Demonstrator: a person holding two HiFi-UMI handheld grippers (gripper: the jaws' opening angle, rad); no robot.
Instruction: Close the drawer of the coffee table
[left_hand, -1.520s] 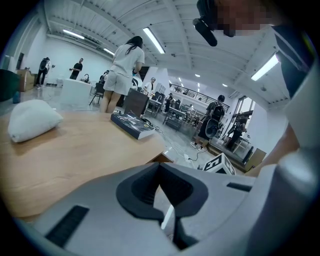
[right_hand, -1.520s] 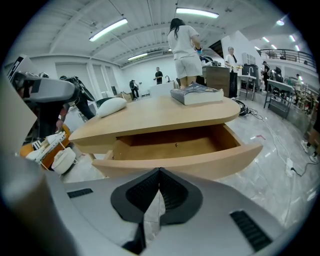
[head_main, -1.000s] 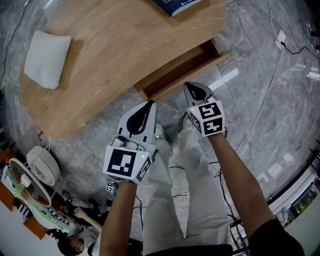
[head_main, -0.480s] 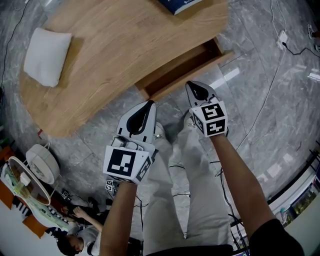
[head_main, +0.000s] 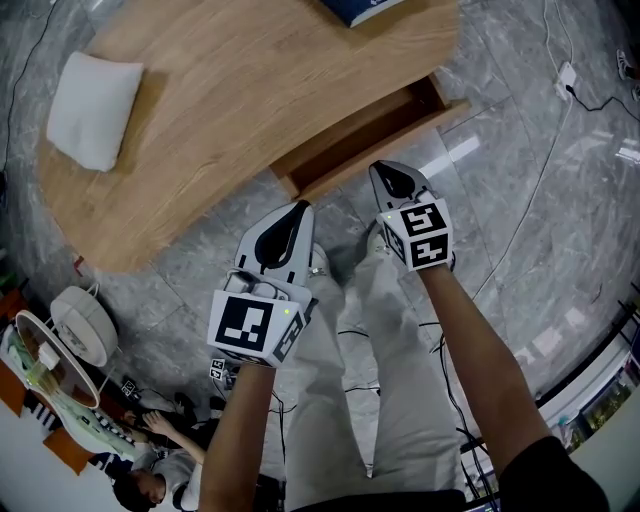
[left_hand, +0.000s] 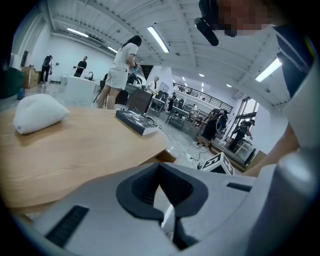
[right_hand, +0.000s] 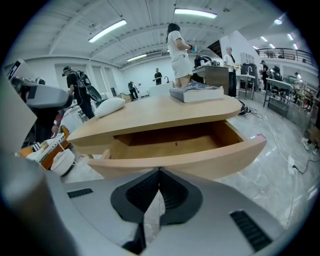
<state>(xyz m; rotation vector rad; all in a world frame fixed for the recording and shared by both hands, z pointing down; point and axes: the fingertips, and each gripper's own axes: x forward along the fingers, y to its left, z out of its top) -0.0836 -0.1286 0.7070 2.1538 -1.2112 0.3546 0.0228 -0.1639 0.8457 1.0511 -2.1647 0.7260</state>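
The task looks unstarted: the shallow light-wood drawer (head_main: 365, 140) stands pulled well out from the near edge of the broad, curved, pale wooden bench (head_main: 230, 90), in the upper middle of the head view. In the right gripper view its curved front panel (right_hand: 190, 160) fills the centre of the frame, and the tray behind it appears bare (only a small dark spot shows on the back wall).

The right tool (head_main: 395, 182) hangs over the grey marble floor (head_main: 520, 160) just below the drawer's front, near it but apparently not touching. Its jaws are clenched together on nothing (right_hand: 159, 192). The left tool (head_main: 290, 222) sits lower and further left, pointing at the bench edge beside the drawer's left corner. It is likewise pressed closed and empty (left_hand: 161, 192).

A white pillow (head_main: 95, 115) lies at the upper left of the bench top and a dark blue book (head_main: 360, 8) at the top edge, both well apart from the drawer.

All of the work remains: by my reading, a tool must meet the front panel and push the drawer fully in.
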